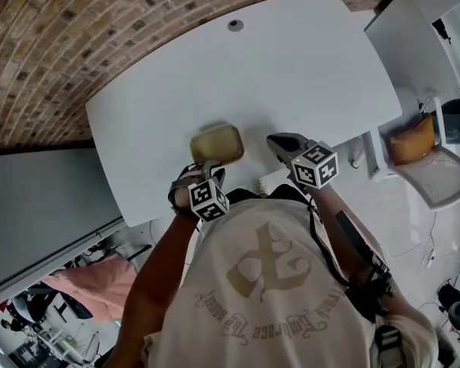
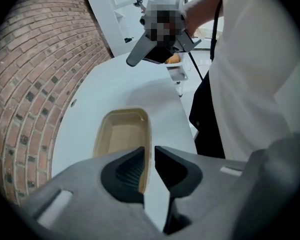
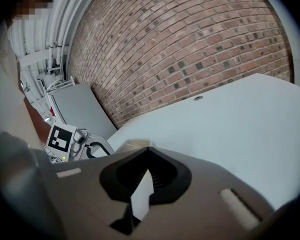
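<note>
Directly ahead of the left tongs (image 2: 150, 151), which are standing narrowly apart and empty, the shallow tan rectangular tray (image 2: 122, 134) is lying on the white worktop (image 2: 155, 91), long axis running away from them, while the closed, empty right tongs (image 1: 274, 139) are hovering beyond its far end.

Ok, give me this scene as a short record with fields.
surface: white table, brick wall beyond it
object: shallow tan tray, empty, near the table's front edge
left gripper: fingers narrowly apart, lined up with the tray's near rim; contact unclear
right gripper: fingers shut, nothing between them, over the table to the right of the tray
</note>
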A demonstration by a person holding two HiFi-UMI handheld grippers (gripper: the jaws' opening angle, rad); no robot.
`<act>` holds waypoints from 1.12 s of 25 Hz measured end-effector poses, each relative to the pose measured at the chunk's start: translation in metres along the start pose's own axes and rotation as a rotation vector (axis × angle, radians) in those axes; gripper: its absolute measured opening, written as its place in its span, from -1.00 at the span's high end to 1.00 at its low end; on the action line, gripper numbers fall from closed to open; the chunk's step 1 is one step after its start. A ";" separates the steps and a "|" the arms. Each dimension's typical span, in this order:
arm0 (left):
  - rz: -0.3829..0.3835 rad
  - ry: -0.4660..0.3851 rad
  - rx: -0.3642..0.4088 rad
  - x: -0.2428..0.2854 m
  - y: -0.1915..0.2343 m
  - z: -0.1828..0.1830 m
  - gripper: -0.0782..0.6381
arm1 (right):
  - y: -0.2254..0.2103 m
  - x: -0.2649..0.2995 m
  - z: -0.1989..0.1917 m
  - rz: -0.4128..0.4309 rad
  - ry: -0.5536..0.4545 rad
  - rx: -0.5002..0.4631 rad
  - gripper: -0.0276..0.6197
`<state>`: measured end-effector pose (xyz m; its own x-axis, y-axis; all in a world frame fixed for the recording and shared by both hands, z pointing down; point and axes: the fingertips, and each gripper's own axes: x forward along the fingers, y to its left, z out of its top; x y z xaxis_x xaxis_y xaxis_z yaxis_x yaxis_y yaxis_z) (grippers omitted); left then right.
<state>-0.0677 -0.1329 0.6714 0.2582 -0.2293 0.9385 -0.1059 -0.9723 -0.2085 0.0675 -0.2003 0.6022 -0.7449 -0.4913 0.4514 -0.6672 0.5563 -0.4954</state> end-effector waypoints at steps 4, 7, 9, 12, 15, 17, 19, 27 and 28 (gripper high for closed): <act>-0.006 0.030 0.054 0.005 -0.003 -0.002 0.59 | -0.006 -0.003 0.000 -0.014 -0.008 0.013 0.89; 0.007 0.041 0.084 0.007 -0.003 -0.002 0.59 | -0.008 -0.005 0.000 -0.021 -0.011 0.023 0.89; 0.012 0.049 0.093 0.007 -0.002 -0.002 0.60 | -0.009 -0.006 0.000 -0.026 -0.009 0.027 0.89; 0.021 0.053 0.096 0.008 0.000 -0.003 0.62 | -0.011 -0.007 -0.001 -0.033 -0.010 0.031 0.89; 0.031 0.053 0.095 0.007 0.000 -0.003 0.64 | -0.012 -0.008 -0.002 -0.037 -0.010 0.033 0.89; 0.039 0.051 0.091 0.006 0.002 -0.003 0.65 | -0.012 -0.008 -0.002 -0.037 -0.009 0.032 0.89; 0.049 0.048 0.083 0.004 0.004 -0.003 0.66 | -0.012 -0.009 -0.002 -0.037 -0.009 0.030 0.89; 0.074 0.021 0.045 -0.003 0.005 -0.004 0.68 | -0.007 -0.010 -0.006 -0.029 -0.002 0.018 0.89; 0.076 0.018 0.041 -0.004 0.006 -0.004 0.68 | -0.006 -0.010 -0.007 -0.029 0.000 0.017 0.89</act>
<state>-0.0729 -0.1372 0.6679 0.2339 -0.3024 0.9240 -0.0848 -0.9531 -0.2905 0.0792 -0.1945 0.6056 -0.7249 -0.5076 0.4657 -0.6889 0.5300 -0.4946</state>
